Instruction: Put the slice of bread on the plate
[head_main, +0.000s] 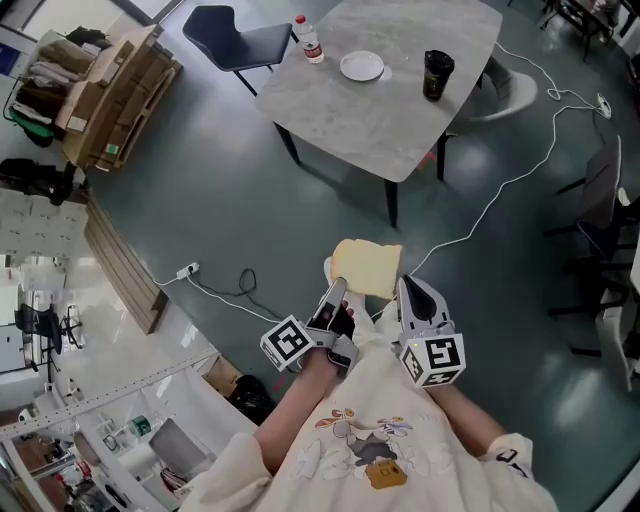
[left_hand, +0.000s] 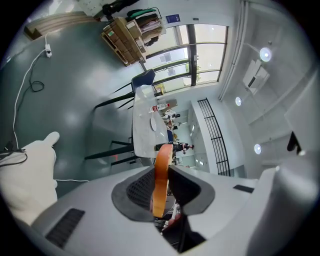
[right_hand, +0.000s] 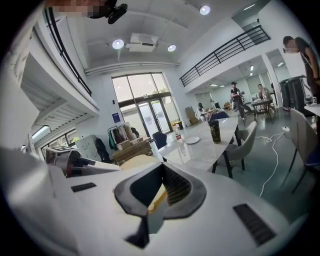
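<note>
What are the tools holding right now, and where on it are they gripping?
Both hold the slice of bread: the left tool clamps its left crust edge, the right tool its right edge.

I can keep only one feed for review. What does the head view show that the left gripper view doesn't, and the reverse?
Head view only: the left gripper and right gripper both clamped on opposite sides of the slice of bread, its broad pale face showing, short of the table. Left gripper view only: the slice's brown crust edge-on between its jaws, plus windows and a balcony railing. Both: the table with the white plate and a bottle on it.
</note>
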